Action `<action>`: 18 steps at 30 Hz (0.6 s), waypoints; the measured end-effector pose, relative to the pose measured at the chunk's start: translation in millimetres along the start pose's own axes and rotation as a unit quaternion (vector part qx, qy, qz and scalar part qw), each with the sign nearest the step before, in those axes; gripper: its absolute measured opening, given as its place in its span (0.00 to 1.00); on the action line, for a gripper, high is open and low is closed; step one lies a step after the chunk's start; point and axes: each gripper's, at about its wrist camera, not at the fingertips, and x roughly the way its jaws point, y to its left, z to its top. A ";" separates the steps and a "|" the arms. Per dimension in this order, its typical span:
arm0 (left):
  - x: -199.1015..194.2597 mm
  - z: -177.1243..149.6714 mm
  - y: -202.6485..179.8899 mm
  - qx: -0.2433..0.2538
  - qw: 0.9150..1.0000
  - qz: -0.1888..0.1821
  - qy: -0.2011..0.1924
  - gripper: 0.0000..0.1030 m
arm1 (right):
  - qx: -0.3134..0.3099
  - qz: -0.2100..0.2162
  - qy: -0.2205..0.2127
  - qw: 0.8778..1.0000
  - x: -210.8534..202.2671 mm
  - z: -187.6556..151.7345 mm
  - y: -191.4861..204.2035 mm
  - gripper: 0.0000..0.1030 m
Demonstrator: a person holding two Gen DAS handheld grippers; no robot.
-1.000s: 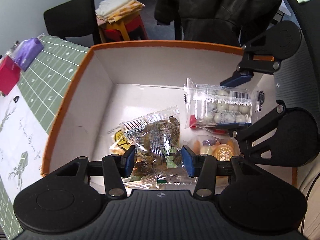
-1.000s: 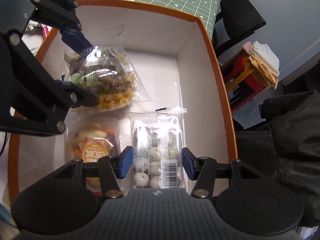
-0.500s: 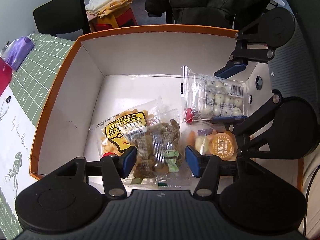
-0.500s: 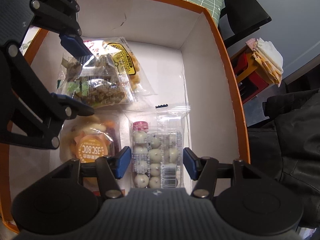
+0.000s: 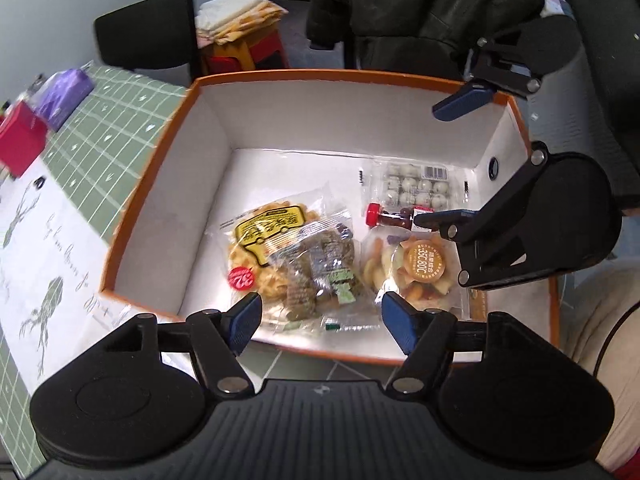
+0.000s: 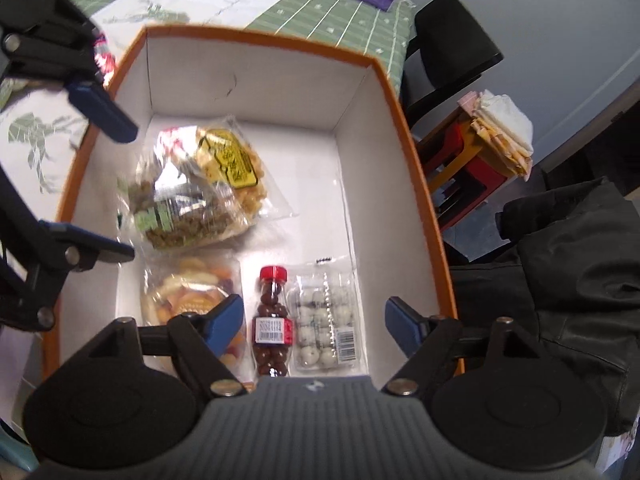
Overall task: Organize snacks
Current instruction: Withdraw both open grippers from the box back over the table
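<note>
An orange-rimmed white box point(image 5: 168, 208) point(image 6: 424, 184) holds the snacks. A green-brown snack bag point(image 5: 320, 272) point(image 6: 180, 216) lies on a yellow-labelled bag point(image 5: 272, 236) point(image 6: 228, 164). Beside them lie a round fruit-candy pack point(image 5: 416, 268) point(image 6: 188, 296), a red-capped bottle of brown balls point(image 5: 390, 218) point(image 6: 272, 324) and a clear pack of white balls point(image 5: 412, 190) point(image 6: 324, 328). My left gripper point(image 5: 320, 320) hangs above the green-brown bag, its jaws opening with nothing pressed between them. My right gripper point(image 6: 314, 326) hangs above the bottle and white-ball pack, jaws opening too, touching neither.
The box sits on a green grid mat point(image 5: 100, 136) with a white printed sheet point(image 5: 40, 248). A red box point(image 5: 18, 142) and a purple pouch point(image 5: 60, 96) lie at the mat's far edge. A black chair point(image 5: 148, 32), a red stool with folded cloth point(image 5: 240, 40) and a dark jacket point(image 5: 420, 8) stand beyond.
Both grippers let go of their packs, widened and rose. The green-brown bag and the white-ball pack now lie on the box floor, and the red-capped bottle has come into view.
</note>
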 end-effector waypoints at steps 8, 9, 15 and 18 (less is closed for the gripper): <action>-56.4 -24.6 7.3 -0.055 0.997 0.033 -0.052 0.79 | 0.008 -0.020 -0.072 0.997 -42.3 9.5 26.3 0.79; -63.2 -28.4 8.3 -0.059 0.996 0.034 -0.058 0.79 | 0.010 -0.019 -0.082 0.996 -48.3 11.6 29.6 0.80; -95.8 -55.9 22.9 -0.077 0.992 0.068 -0.071 0.80 | 0.025 0.014 -0.116 0.993 -71.6 25.8 52.4 0.85; -104.4 -74.2 39.4 -0.101 0.990 0.082 -0.061 0.80 | 0.029 0.043 -0.123 0.991 -74.9 32.5 69.7 0.85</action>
